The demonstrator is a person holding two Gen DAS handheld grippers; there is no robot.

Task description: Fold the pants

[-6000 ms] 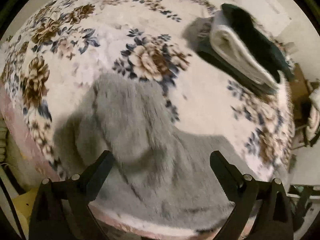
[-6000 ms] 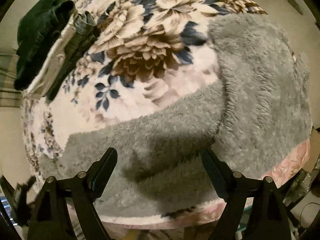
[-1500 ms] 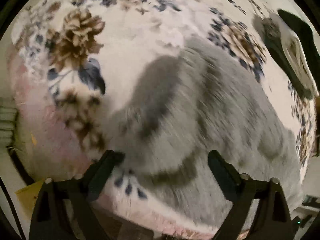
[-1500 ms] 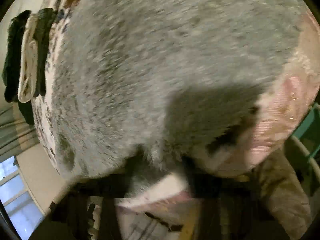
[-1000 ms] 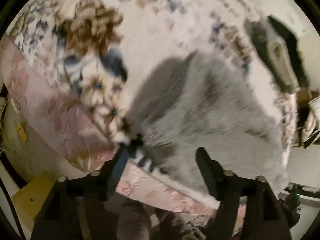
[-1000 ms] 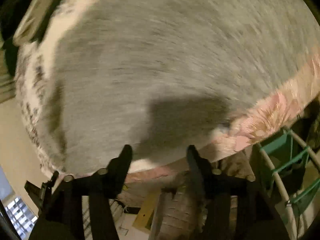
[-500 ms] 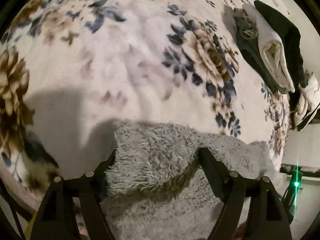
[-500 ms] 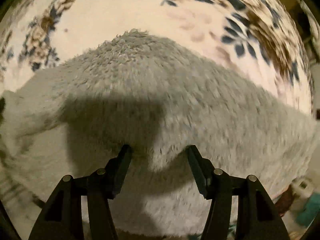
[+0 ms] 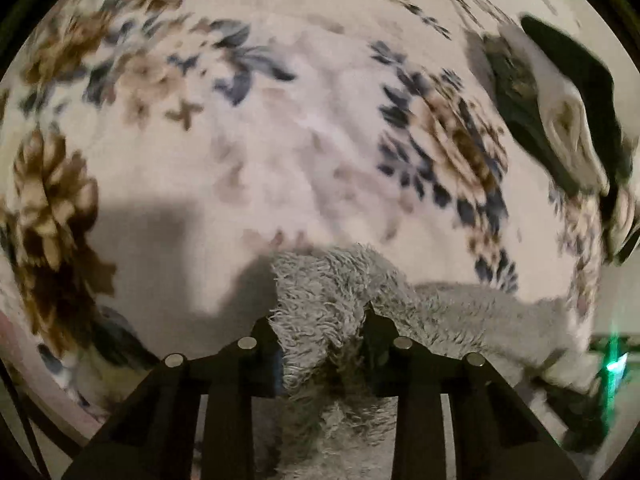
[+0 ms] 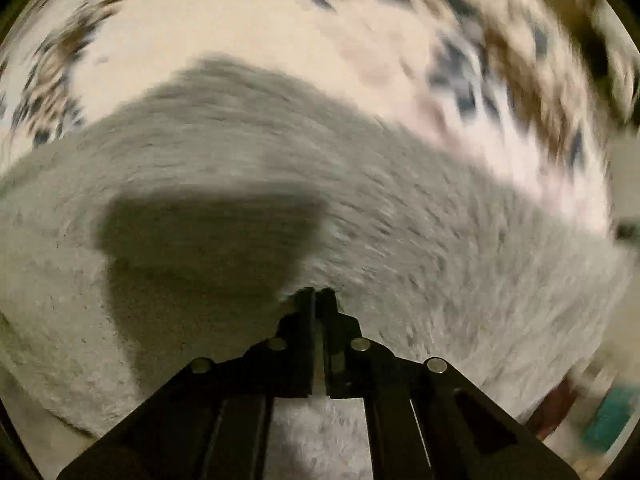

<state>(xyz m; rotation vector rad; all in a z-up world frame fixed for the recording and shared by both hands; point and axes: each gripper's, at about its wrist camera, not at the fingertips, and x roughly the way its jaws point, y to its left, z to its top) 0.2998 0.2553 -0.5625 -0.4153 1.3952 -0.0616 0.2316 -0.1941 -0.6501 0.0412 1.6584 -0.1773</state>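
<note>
The grey fleece pants (image 9: 440,312) lie on the floral blanket (image 9: 280,140), their length running from the left gripper (image 9: 324,320) away to the right of its view. A bunched corner of fleece stands clamped between that gripper's jaws, which have just been closing. The right gripper (image 10: 318,294) points straight down into the fleece (image 10: 440,240) with its jaws closed together; whether they pinch any pile cannot be told. The fold presumably carries both held points across the blanket toward the far end
</note>
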